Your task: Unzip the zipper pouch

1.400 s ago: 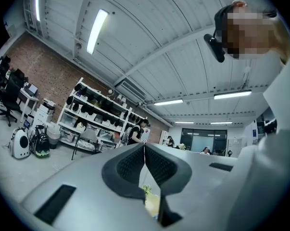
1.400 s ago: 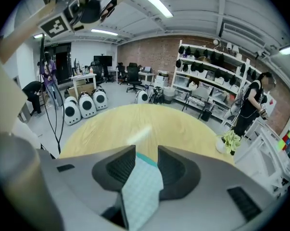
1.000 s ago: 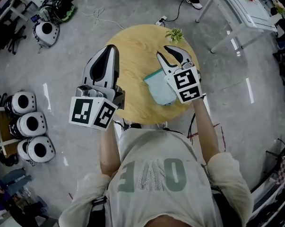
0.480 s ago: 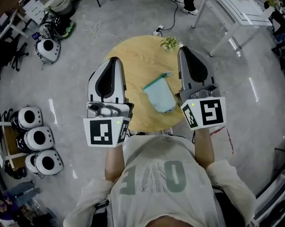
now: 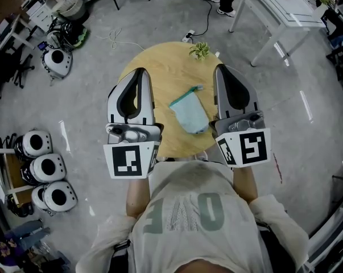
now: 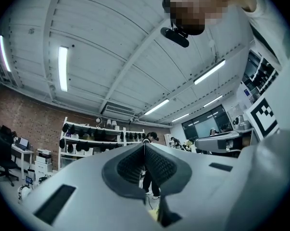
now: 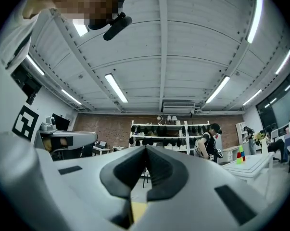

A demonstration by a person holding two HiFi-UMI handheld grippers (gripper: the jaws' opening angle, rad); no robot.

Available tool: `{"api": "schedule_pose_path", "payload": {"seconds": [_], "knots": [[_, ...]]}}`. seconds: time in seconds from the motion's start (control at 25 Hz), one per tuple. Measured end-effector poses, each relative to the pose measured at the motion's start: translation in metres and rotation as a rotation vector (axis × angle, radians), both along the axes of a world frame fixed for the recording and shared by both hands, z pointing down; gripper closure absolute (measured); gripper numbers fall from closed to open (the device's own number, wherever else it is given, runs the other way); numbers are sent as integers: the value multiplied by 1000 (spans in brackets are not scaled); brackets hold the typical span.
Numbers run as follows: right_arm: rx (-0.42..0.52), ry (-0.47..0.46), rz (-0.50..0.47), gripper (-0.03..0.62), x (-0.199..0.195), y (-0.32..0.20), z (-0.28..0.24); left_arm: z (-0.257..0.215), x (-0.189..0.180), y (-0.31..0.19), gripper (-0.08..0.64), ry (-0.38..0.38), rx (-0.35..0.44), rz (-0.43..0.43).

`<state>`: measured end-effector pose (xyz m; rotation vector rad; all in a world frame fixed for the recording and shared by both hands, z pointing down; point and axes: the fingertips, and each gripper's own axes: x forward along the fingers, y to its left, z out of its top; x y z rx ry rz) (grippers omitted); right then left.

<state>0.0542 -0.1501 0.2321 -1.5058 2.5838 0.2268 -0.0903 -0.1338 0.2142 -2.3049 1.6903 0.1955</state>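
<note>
Pouch (image 5: 189, 115) lies flat mid-table (image 5: 160, 61), in neither gripper's hold. Left gripper (image 5: 140, 71) has its jaws together and empty. Right gripper (image 5: 221, 67) jaws have just been closing and are now together, empty. Pouch is judged light, limp and prone to slide. Hold its body and the zip pull at the end nearest the table's far edge. Zip state unreadable.

The only lettering that can be read stands across the chest of the person's shirt (image 5: 185, 212): large pale letters, upside down in the head view, of which an "O" and an "F" are clear, while the mesh-patterned shape between them cannot be made out. The left marker cube (image 5: 130, 160) and the right marker cube (image 5: 244, 148) carry square black-and-white code patterns, not words or numbers.
</note>
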Motion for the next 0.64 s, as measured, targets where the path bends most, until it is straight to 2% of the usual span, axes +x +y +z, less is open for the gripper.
{"api": "schedule_pose_path", "payload": {"seconds": [0.64], "knots": [[2, -10, -10, 563, 18, 7, -5, -6, 21, 9, 534, 11, 6, 3]]}}
